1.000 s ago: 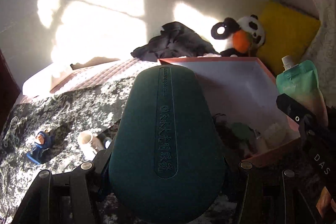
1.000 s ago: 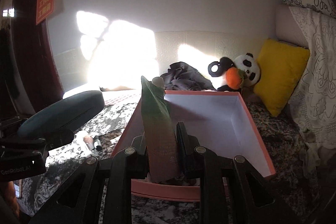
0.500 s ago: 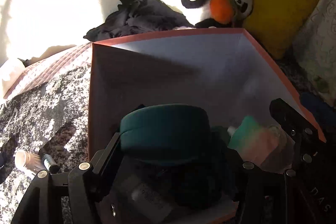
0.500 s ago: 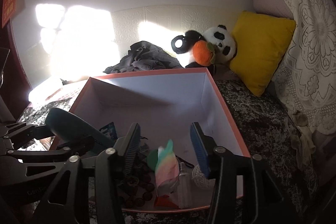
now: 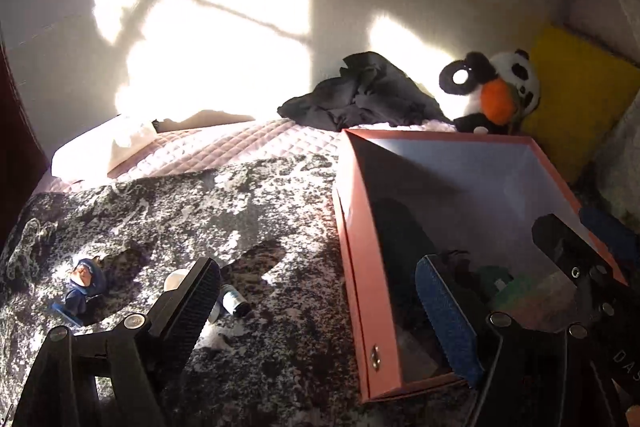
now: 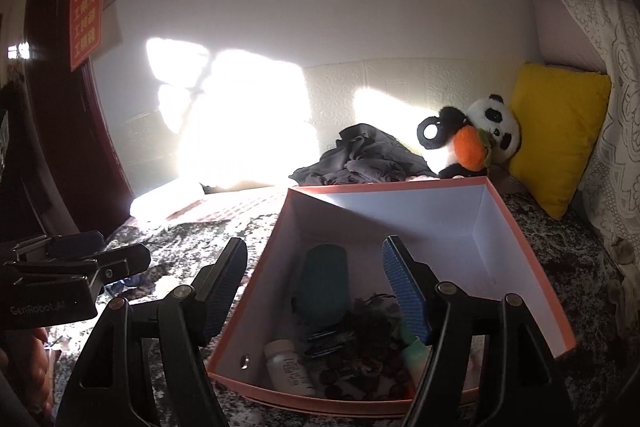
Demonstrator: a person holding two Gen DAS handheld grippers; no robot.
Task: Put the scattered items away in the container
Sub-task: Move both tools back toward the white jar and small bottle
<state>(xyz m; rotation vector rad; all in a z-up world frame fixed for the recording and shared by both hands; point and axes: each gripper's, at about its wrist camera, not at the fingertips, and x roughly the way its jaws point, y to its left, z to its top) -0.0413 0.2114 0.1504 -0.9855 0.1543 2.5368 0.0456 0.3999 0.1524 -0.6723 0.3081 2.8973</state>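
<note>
Risk entry: both hand-held grippers, left (image 5: 316, 303) & right (image 6: 314, 285), wide open, empty; leftover figurine (image 5: 82, 285) & small bottle (image 5: 236, 303) on bed at 9 o'clock of pink box (image 5: 356, 251), deep shadow/glare may cause mis-grab.

harsh sun glare on wall (image 5: 208, 39), deep shadows, fisheye-warped edges

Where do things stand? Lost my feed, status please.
Left gripper open, empty. Right gripper open, empty. Green case in pink box. Figurine and small bottle on bedspread.
</note>
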